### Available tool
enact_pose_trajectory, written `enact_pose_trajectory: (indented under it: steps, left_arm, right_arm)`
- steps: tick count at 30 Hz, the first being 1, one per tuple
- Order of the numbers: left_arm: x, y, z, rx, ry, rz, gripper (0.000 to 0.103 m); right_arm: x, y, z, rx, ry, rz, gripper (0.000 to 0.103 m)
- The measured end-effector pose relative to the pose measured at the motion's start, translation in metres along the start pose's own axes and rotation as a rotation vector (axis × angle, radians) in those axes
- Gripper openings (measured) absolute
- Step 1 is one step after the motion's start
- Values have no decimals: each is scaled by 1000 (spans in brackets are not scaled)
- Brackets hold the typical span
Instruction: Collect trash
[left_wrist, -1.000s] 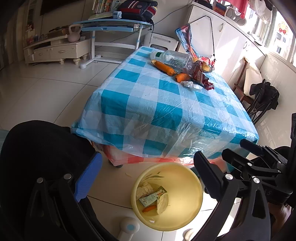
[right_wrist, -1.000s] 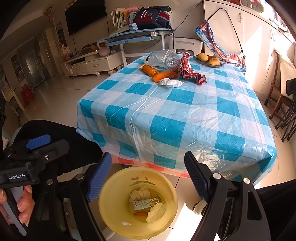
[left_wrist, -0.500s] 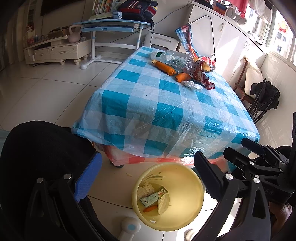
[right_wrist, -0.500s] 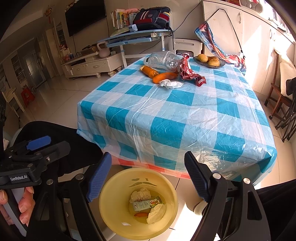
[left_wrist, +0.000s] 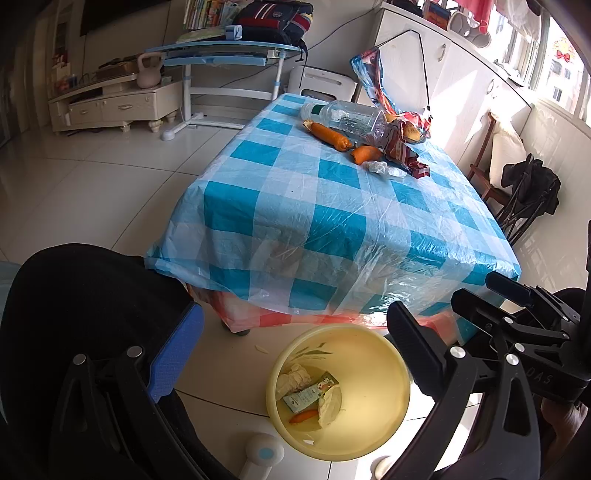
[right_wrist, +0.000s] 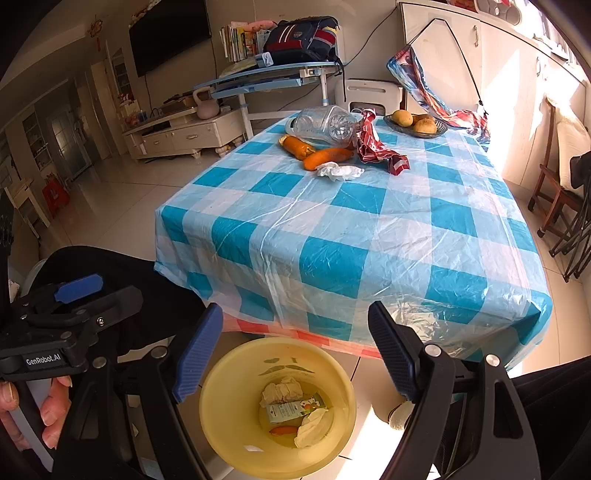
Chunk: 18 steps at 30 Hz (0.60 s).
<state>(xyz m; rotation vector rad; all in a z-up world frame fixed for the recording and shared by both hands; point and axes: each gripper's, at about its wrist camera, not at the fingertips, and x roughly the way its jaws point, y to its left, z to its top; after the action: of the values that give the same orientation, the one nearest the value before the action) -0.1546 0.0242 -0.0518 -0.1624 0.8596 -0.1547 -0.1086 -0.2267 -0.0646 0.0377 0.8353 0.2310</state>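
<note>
A yellow bin (left_wrist: 373, 432) (right_wrist: 225, 417) stands on the floor at the table's near edge, holding crumpled tissues, a small carton and an orange scrap. My left gripper (left_wrist: 291, 350) and right gripper (right_wrist: 295, 350) are both open and empty above it. On the far part of the checked table lie a crumpled tissue (right_wrist: 338, 171) (left_wrist: 382, 169), a red wrapper (right_wrist: 373, 147) (left_wrist: 400, 147), a clear plastic bottle (right_wrist: 325, 125) (left_wrist: 343, 116) and two orange pieces (right_wrist: 314, 151) (left_wrist: 332, 134).
A bowl of fruit (right_wrist: 415, 123) sits at the table's far right by a kite-like sheet (right_wrist: 424, 88). A black chair back (left_wrist: 81, 295) is at my left. A desk (right_wrist: 269, 77), a TV stand (right_wrist: 181, 133) and wooden chairs (right_wrist: 557, 192) surround the table (right_wrist: 369, 229).
Both views have crept slightly: the table and bin sit a touch further right and lower. Both grippers stay open and empty.
</note>
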Motion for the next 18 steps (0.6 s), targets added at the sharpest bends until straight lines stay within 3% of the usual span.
enact_pose_trajectory:
  steps: [18]
  left_arm:
    - [0, -1, 0, 3, 1, 3, 96]
  right_arm:
    - [-2, -1, 1, 5, -7, 1, 78]
